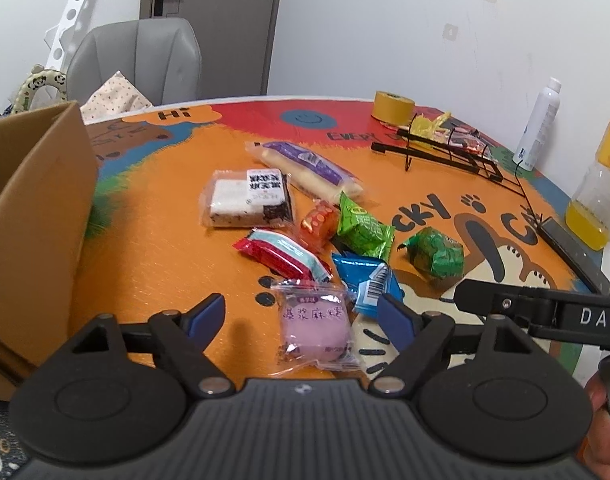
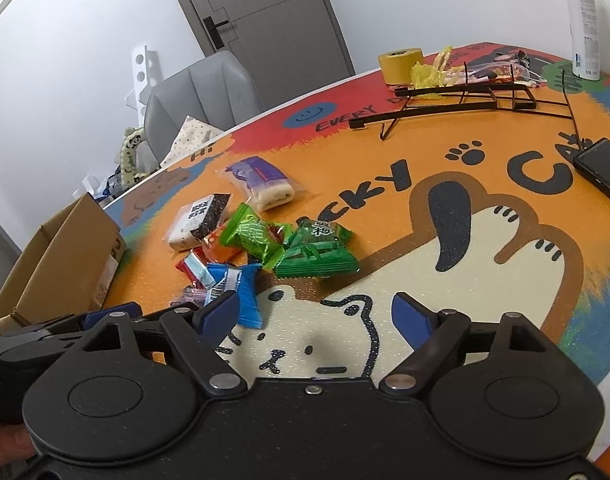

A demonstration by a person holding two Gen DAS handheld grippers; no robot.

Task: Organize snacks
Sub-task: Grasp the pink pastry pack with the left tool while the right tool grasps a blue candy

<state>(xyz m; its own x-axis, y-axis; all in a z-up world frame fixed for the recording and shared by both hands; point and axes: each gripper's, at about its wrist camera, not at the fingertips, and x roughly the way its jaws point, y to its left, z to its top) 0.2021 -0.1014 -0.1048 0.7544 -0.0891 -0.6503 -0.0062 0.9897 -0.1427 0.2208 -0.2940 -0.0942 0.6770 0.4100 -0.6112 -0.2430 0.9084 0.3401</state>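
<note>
Lying between the wide-spread jaws of the left gripper (image 1: 301, 316), a pink mochi packet (image 1: 316, 326) sits flat on the bench (image 1: 153, 248); neither blue pad touches it, and the left pad has more clearance than the right. Jaws hold nothing.

Snack cluster just beyond the packet: blue packet (image 1: 365, 280) touching its upper right corner, red-and-teal packet (image 1: 283, 254) just above it, orange candy packet (image 1: 317, 222), light green packet (image 1: 363, 228), dark green plum packet (image 1: 437, 254) a little apart to the right. Farther back, a black-and-white rice cake packet (image 1: 247, 198) and a long purple-wrapped roll (image 1: 305, 168).

Right gripper (image 2: 317, 314) also spread wide and empty, over the cat print of the bench mat, with bare surface between its pads. Its left pad overlaps the blue packet in view; contact cannot be told. Dark green plum packet lies ahead of it, near.

Edges: open cardboard box (image 1: 37, 208) stands at the bench's left side, its wall well apart from the cluster, with bare orange surface between. Far right: black wire rack (image 1: 453, 152) lying tipped, yellow tape roll (image 1: 393, 107) behind it, white spray bottle (image 1: 539, 124), juice bottle (image 1: 597, 188) at the rim, and a dark phone (image 2: 603, 170) near the right edge. A grey chair (image 1: 141, 60) stands behind the bench.
</note>
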